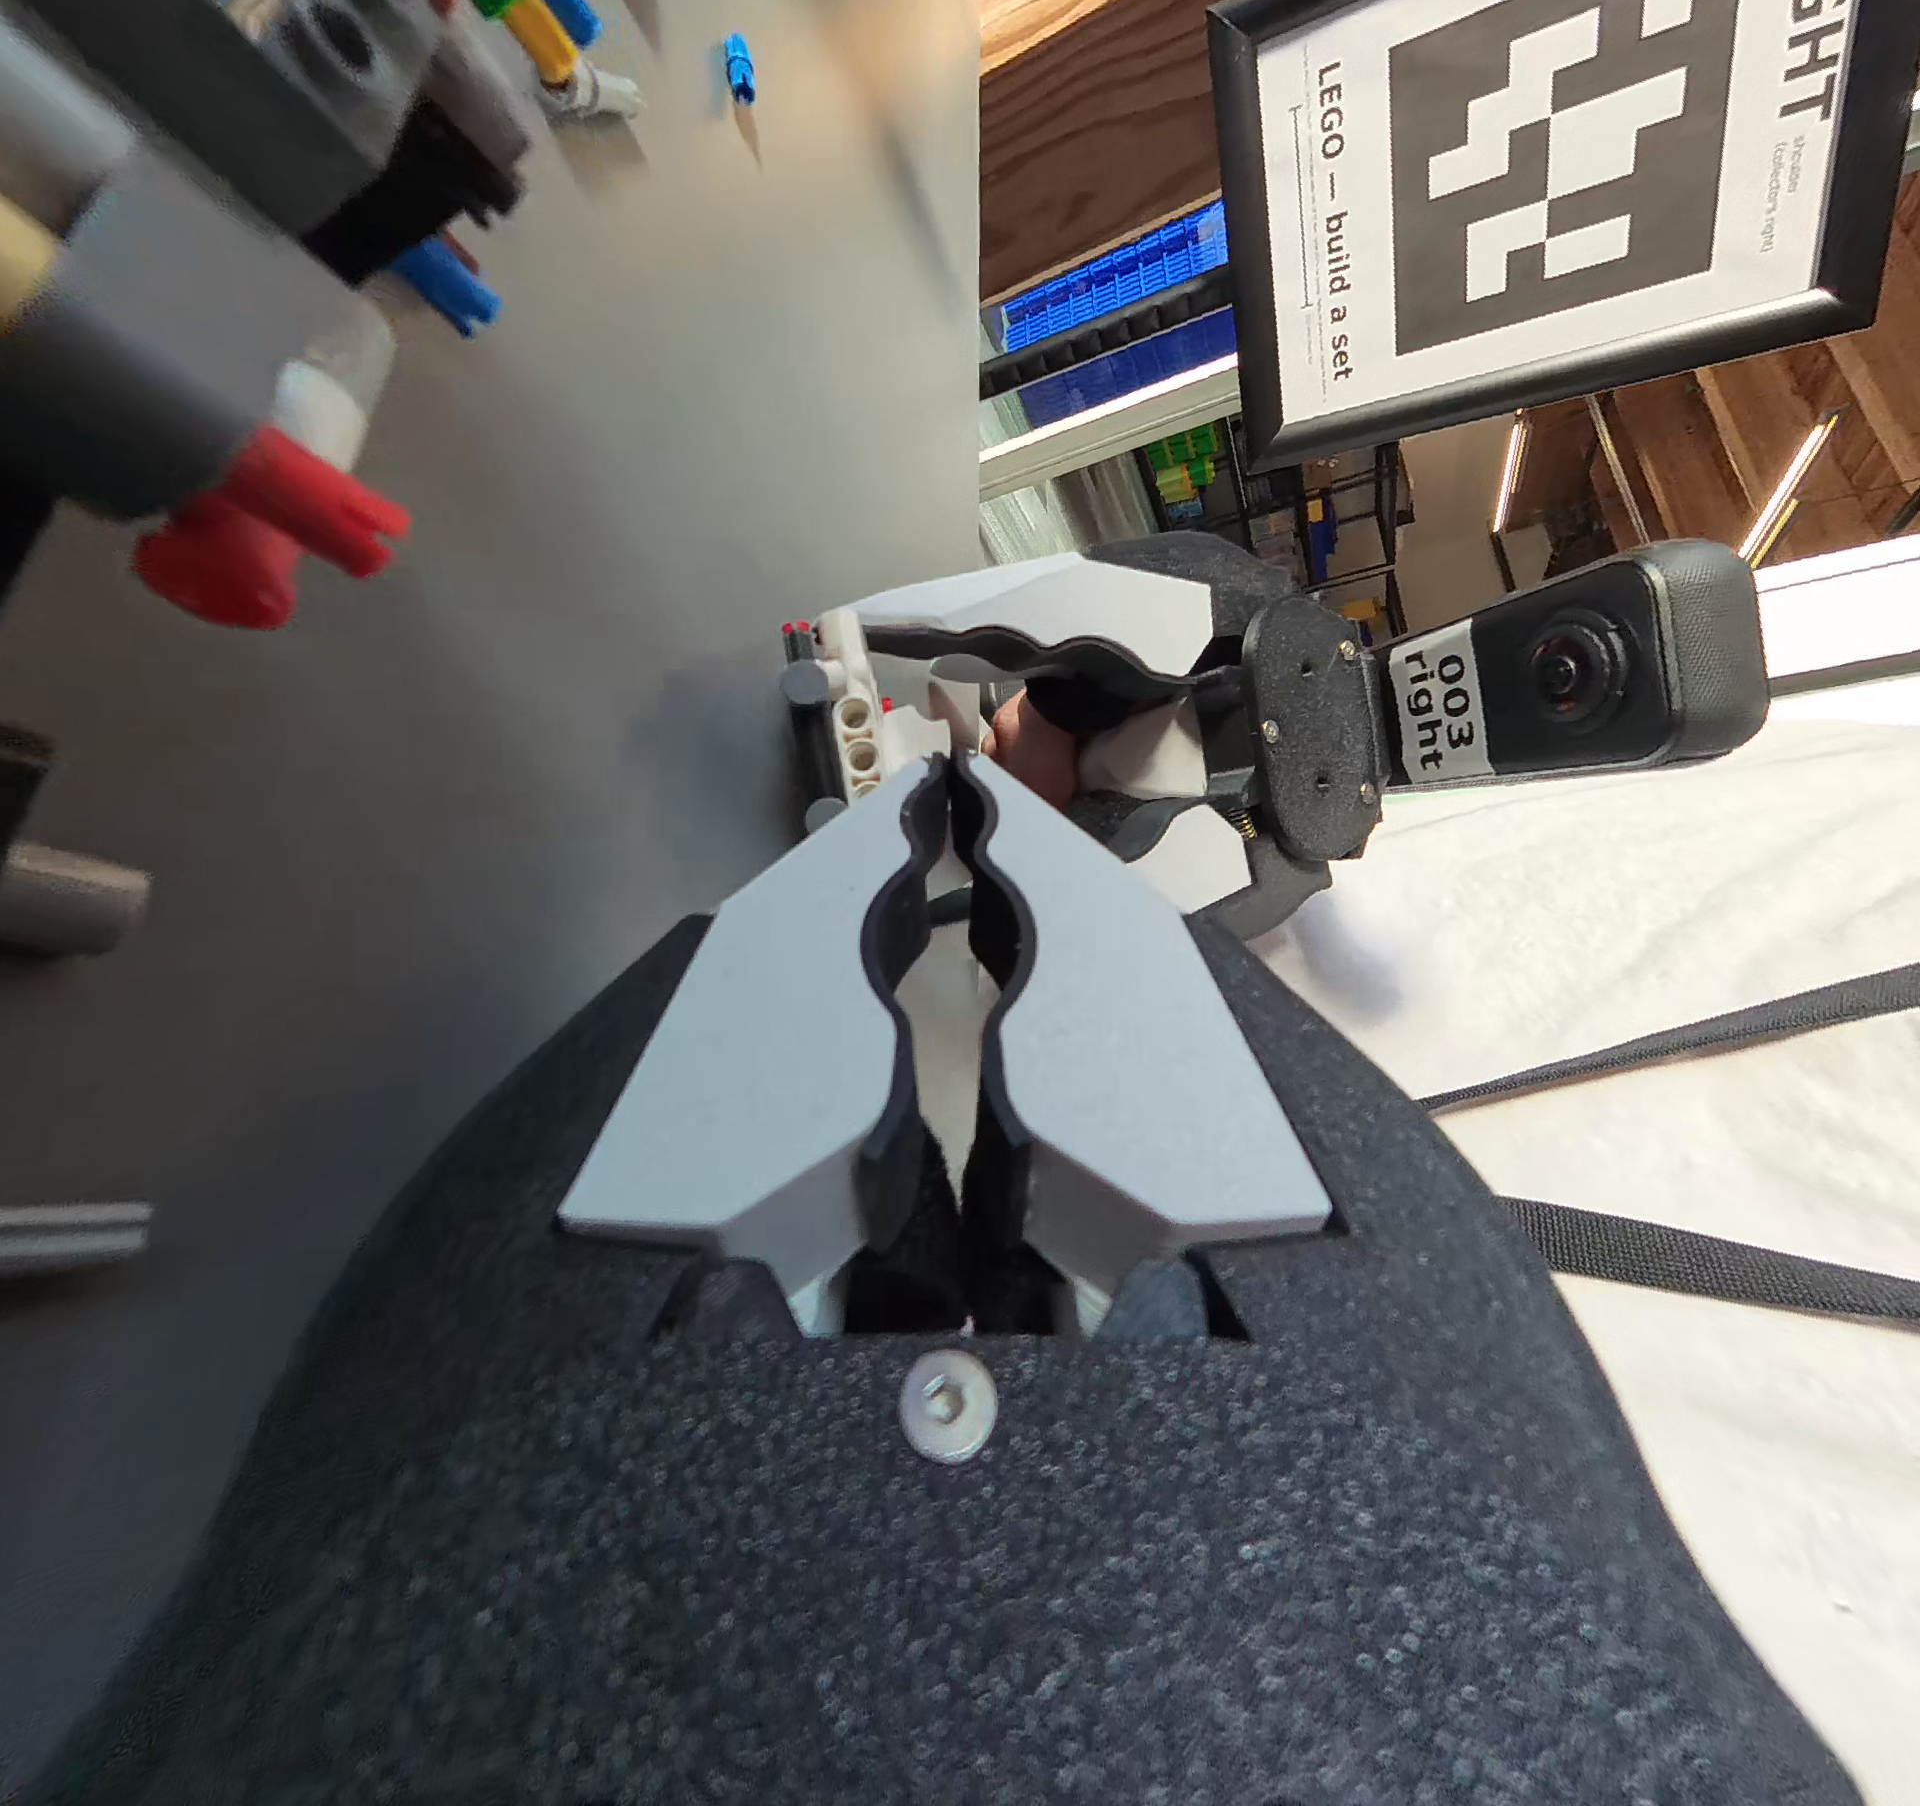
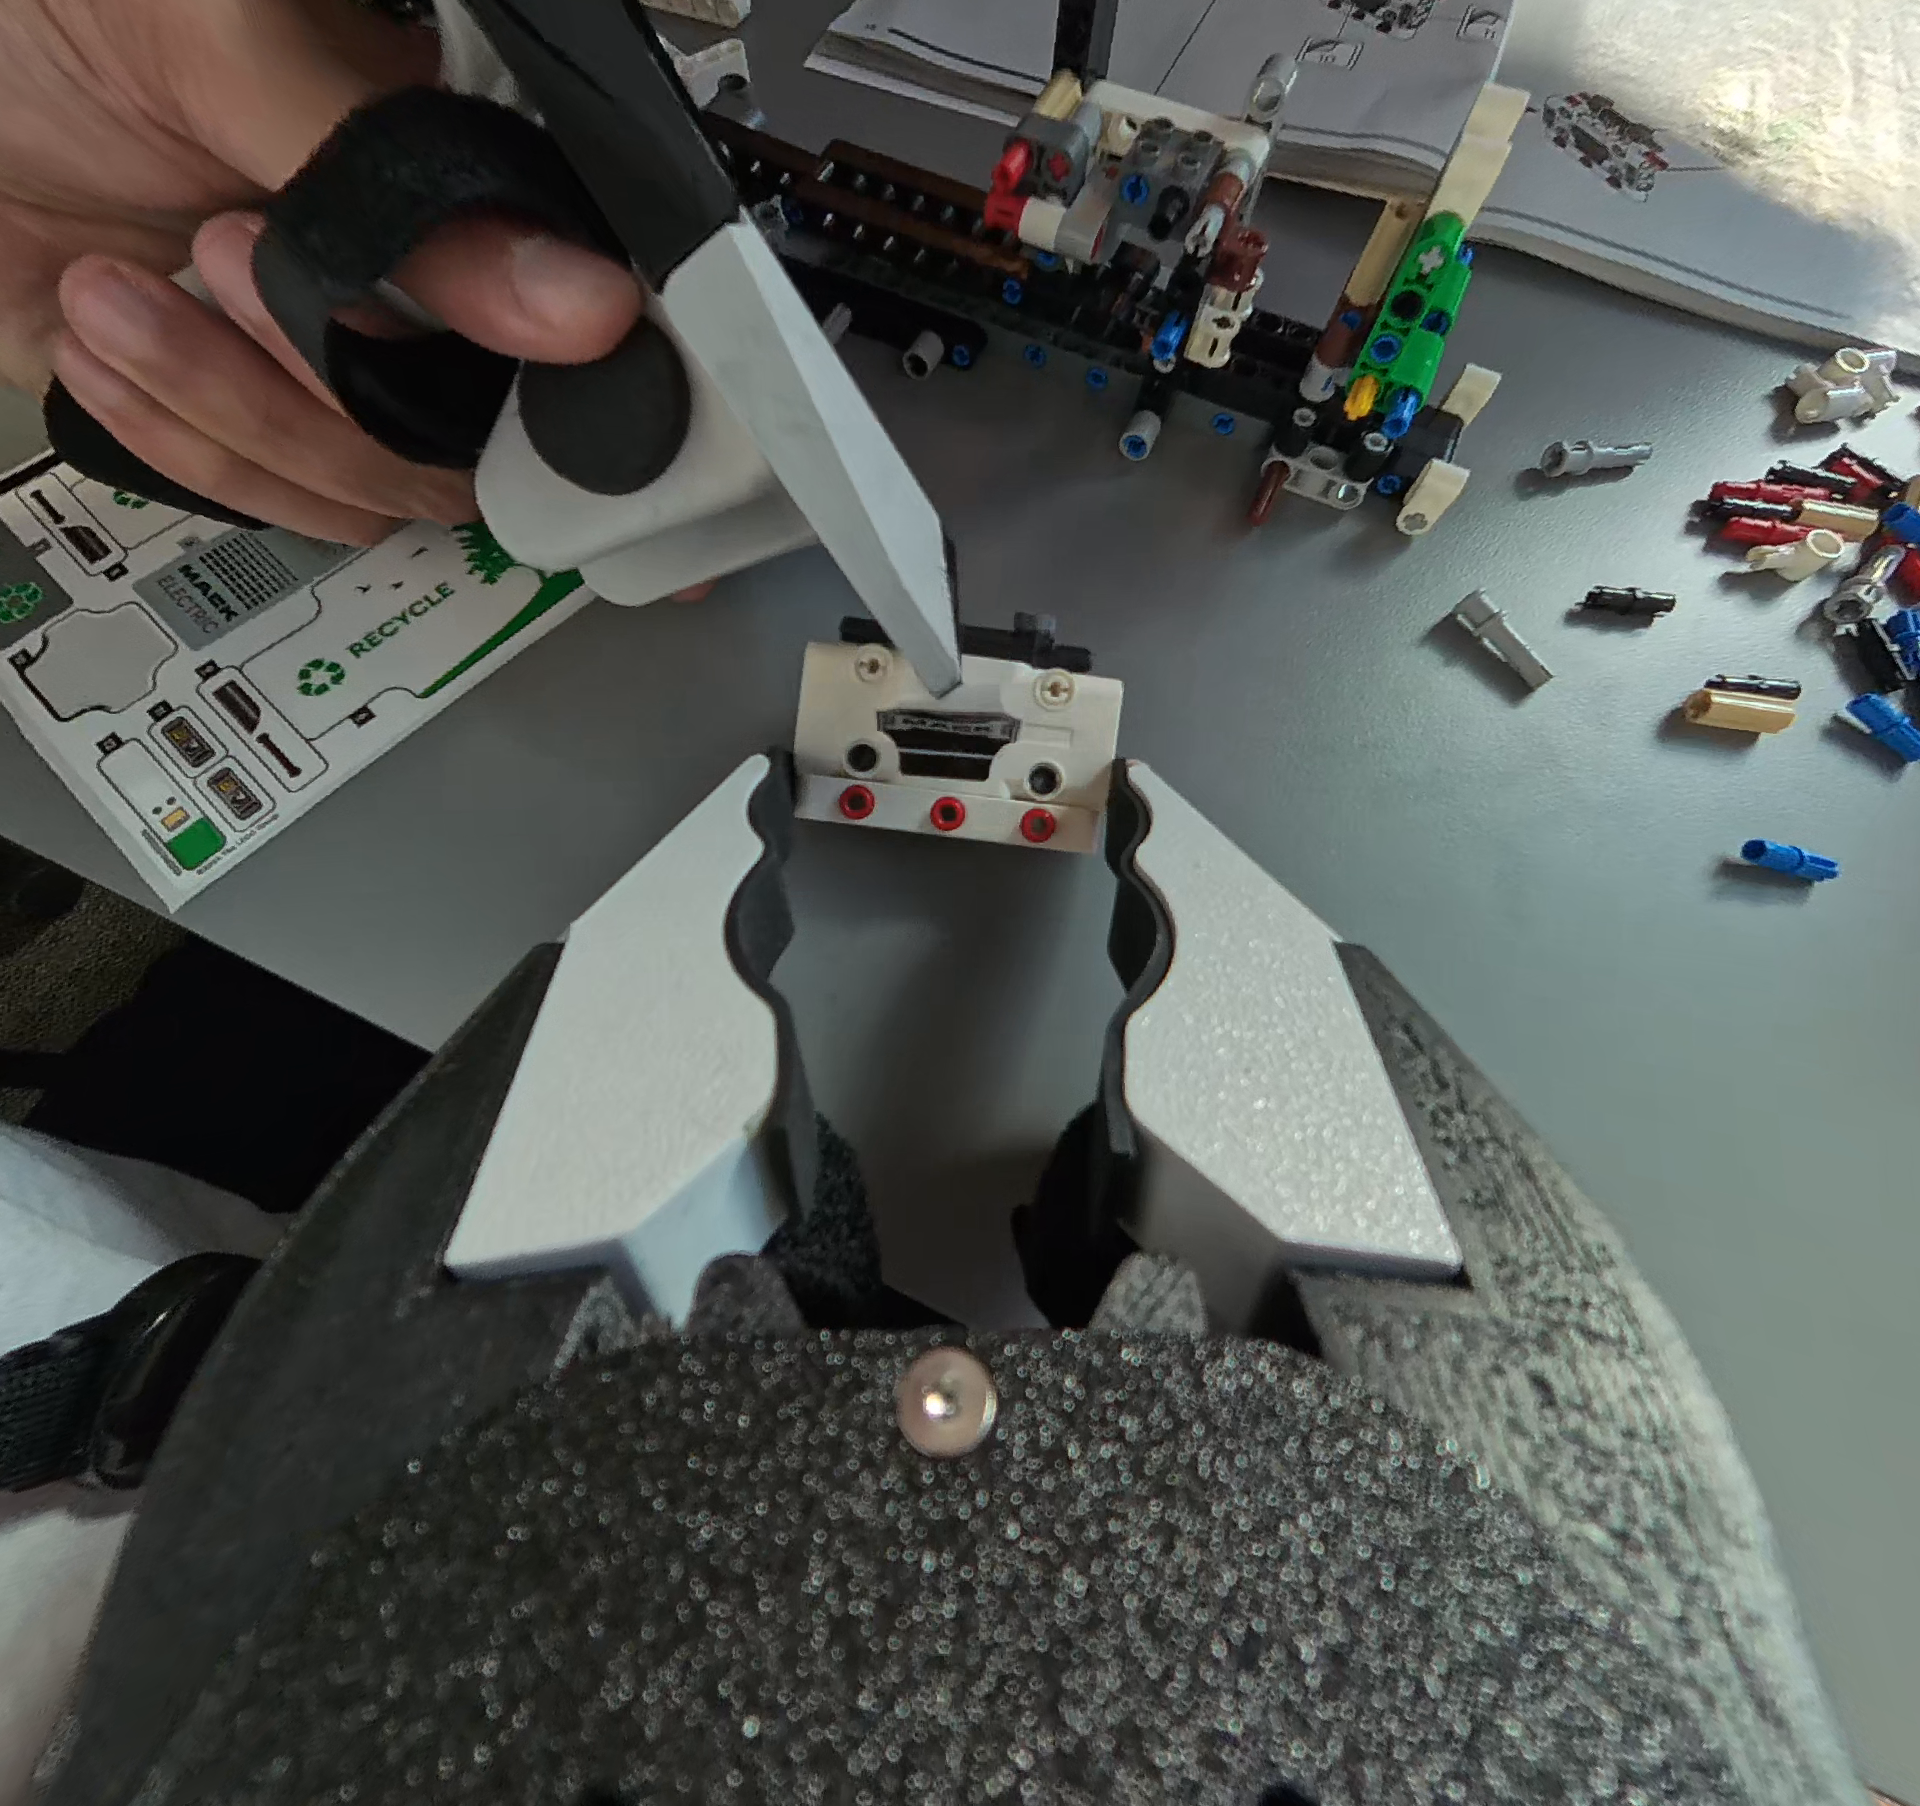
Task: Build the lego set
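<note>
My right gripper (image 2: 943, 800) has its jaws spread around a small white brick assembly (image 2: 956, 748) on the grey table (image 2: 1455, 925), one dark pad against each end of the strip with three red pin ends along its near edge; it looks clamped on it, though from here I cannot be sure how firmly the pads press. My left gripper (image 1: 951, 769) is closed with nothing between its fingers, and in the right wrist view its tip rests on the top face of that white assembly, coming down from the upper left with the person's hand (image 2: 208, 250) behind it. Left of the assembly lies a sticker sheet (image 2: 208, 676). Beyond the assembly stands a larger multicoloured brick build (image 2: 1195, 229), with an open instruction booklet (image 2: 1455, 42) behind that. To the assembly's right, loose pins (image 2: 1818, 530) are scattered, a blue pin (image 2: 1789, 863) nearest.
</note>
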The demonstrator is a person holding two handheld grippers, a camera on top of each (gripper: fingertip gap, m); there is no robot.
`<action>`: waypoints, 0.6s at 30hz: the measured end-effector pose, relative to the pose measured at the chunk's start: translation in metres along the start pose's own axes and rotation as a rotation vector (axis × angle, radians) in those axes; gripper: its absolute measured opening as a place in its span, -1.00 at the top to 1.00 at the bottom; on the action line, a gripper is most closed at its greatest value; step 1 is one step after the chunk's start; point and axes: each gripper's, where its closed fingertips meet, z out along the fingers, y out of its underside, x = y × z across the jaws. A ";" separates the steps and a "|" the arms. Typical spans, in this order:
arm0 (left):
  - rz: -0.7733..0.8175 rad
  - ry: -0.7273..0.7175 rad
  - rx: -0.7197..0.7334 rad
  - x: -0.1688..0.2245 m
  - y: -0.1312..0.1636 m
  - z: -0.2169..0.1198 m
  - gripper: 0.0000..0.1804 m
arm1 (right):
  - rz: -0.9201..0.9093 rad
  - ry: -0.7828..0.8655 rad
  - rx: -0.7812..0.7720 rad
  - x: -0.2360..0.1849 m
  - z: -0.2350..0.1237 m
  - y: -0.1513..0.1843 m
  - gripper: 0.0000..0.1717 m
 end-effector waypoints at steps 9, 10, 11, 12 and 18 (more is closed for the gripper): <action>0.221 -0.082 -0.071 0.004 0.008 0.006 1.00 | -0.014 0.013 -0.045 0.000 0.001 0.002 0.32; 0.231 -0.087 -0.077 0.004 0.009 0.007 1.00 | -0.014 0.012 -0.047 0.000 0.001 0.003 0.32; 0.245 -0.093 -0.082 0.004 0.009 0.007 1.00 | -0.013 0.012 -0.049 0.000 0.002 0.003 0.32; 0.262 -0.100 -0.088 0.004 0.010 0.008 1.00 | -0.012 0.012 -0.051 0.000 0.002 0.003 0.32; 0.284 -0.099 -0.114 0.013 0.019 0.019 1.00 | -0.016 0.016 -0.059 0.001 0.003 0.002 0.32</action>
